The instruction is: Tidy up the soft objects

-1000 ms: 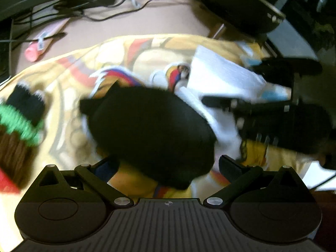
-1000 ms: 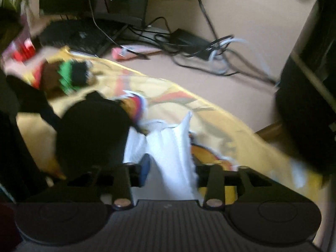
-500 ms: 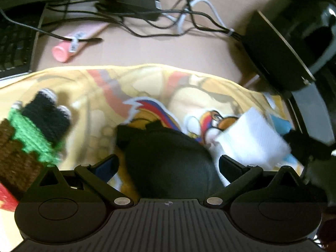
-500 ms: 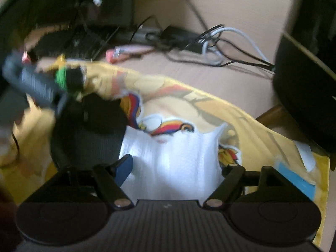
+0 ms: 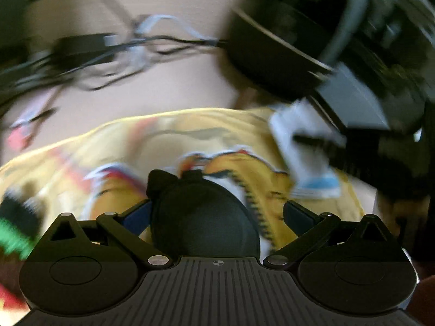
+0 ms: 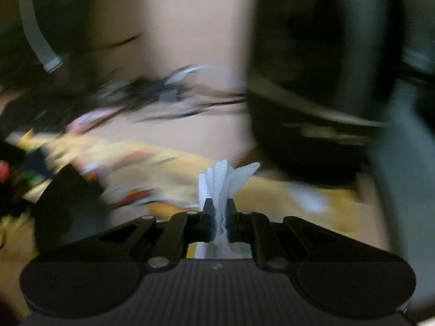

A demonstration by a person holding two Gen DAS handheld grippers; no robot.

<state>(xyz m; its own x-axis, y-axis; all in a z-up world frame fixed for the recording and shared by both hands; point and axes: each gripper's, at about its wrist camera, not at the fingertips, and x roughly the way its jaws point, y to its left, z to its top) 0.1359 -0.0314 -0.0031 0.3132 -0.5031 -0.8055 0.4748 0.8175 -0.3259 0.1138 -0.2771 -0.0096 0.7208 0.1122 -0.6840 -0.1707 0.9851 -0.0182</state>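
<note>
A yellow cartoon-print cloth (image 5: 168,133) is spread over the desk. On it lies a black soft pouch-like thing (image 5: 201,209), between the fingers of my left gripper (image 5: 216,213), which stands open; the right finger is clear of it. My right gripper (image 6: 219,206) is shut on a crumpled white cloth (image 6: 223,179), which sticks up between its fingers above the yellow cloth (image 6: 272,193). In the left wrist view that white cloth (image 5: 299,133) shows at the right with the dark right gripper across it. Both views are blurred.
A large black round appliance (image 5: 272,62) stands at the back right. Tangled cables and a power brick (image 5: 81,49) lie on the beige desk behind the cloth. A pink tube (image 5: 19,135) is at the left, and a green and black knitted toy (image 5: 13,225) at the near left.
The right gripper has shut on the white cloth and lifted it off toward the right. The left gripper has drawn back and up; the black thing stays between its open fingers.
</note>
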